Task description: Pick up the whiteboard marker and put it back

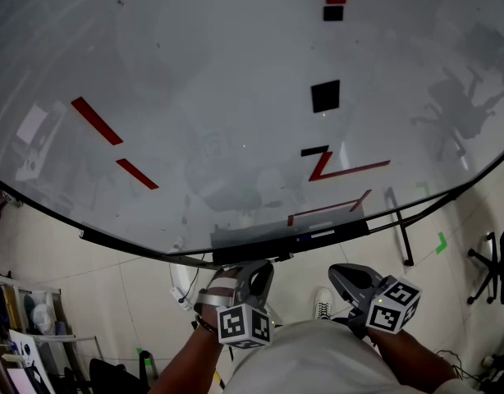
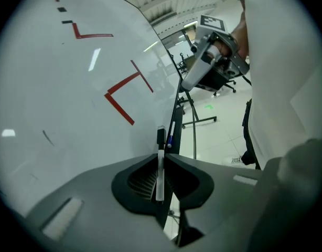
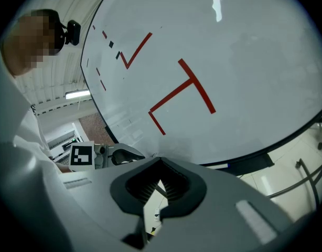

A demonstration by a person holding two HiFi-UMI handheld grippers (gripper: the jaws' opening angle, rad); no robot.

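The whiteboard marker (image 2: 160, 168), white with a black cap, stands upright between the jaws of my left gripper (image 2: 161, 154), which is shut on it. Its cap pokes out just past the jaw tips, close to the whiteboard's tray (image 2: 175, 121). In the head view the left gripper (image 1: 256, 279) sits just below the tray (image 1: 260, 251), and the marker is hidden there. My right gripper (image 1: 349, 276) hovers beside it to the right, below the board. In its own view the right gripper (image 3: 160, 164) has its jaws together with nothing between them.
The whiteboard (image 1: 219, 97) carries red tape marks and black squares. A blue-capped marker (image 2: 170, 134) lies on the tray. The board's stand legs (image 1: 404, 235) reach the tiled floor at the right, with an office chair (image 1: 497, 265) beyond. Clutter sits at the lower left (image 1: 30, 335).
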